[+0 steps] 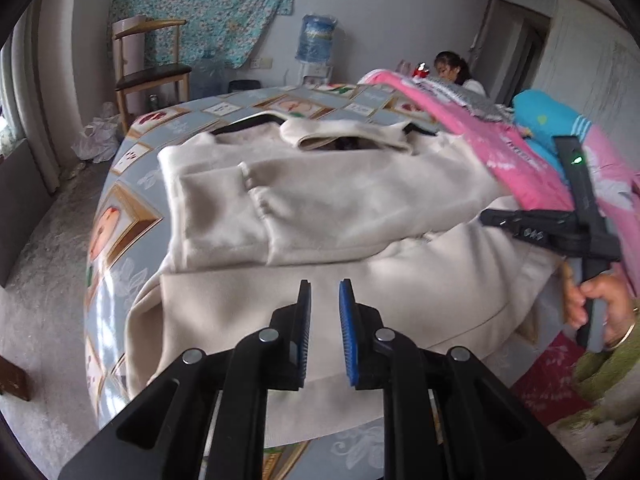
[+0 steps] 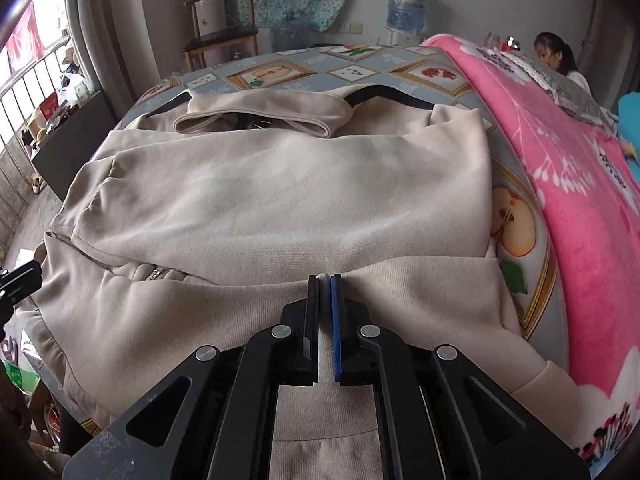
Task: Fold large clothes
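Two tongs work a soft, limp beige hooded sweatshirt (image 2: 280, 200) spread on the fruit-print worktop (image 2: 516, 216): right tongs (image 2: 325, 278) clenched on a fabric fold near the hem, left tongs (image 1: 325, 284) slightly parted, grasping nothing.

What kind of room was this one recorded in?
Probably a lived-in home bedroom: a bed with a fruit-print sheet, a pink blanket, a wooden chair and a water dispenser.
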Demonstrator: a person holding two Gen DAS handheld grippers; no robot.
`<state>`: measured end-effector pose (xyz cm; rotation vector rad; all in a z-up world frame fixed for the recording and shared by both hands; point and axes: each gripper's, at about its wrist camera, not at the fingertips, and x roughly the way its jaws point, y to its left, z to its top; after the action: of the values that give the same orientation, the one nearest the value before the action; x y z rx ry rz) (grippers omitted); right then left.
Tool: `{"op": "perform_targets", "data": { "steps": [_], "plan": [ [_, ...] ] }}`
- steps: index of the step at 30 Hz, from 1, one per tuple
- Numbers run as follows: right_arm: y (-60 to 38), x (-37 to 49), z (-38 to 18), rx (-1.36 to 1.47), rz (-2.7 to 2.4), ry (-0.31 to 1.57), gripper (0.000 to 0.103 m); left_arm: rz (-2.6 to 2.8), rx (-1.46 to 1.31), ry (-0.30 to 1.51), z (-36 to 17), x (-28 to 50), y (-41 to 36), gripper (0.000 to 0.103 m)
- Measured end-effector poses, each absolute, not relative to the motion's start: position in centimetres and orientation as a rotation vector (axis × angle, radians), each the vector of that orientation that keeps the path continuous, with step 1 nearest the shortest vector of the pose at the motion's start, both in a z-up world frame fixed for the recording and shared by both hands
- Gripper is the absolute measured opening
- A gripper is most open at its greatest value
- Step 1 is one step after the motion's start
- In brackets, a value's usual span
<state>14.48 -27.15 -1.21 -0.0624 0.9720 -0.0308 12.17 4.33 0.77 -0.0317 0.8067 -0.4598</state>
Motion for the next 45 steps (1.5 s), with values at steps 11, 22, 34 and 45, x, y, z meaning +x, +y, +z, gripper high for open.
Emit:
{"op": "perform_targets", "data": {
  "steps": [11,22,34,45],
  "plan": [
    [-27.4,14.4,-0.7,-0.024,-0.024,0.965,0.005,-0.871,0.088,0.881,-0.4,10.1,-6.6,0.015],
    [-27.9,14.4,-0.8,0.032,-0.016,0.967,0.005,-0.719,0.272,0.802,-2.8,10.0,-6.9,0.015],
    [-28.0,14.2,-0.9,0.043,-0.018,0.965,0.013,-0.623,0.287,0.763,-4.0,13.2,-7.0,0.014],
    [-26.1,10.1,1.4,0.089,0.218,0.965,0.033,-0.601,0.222,0.779,-3.9,14.1,-6.7,0.014]
  ]
}}
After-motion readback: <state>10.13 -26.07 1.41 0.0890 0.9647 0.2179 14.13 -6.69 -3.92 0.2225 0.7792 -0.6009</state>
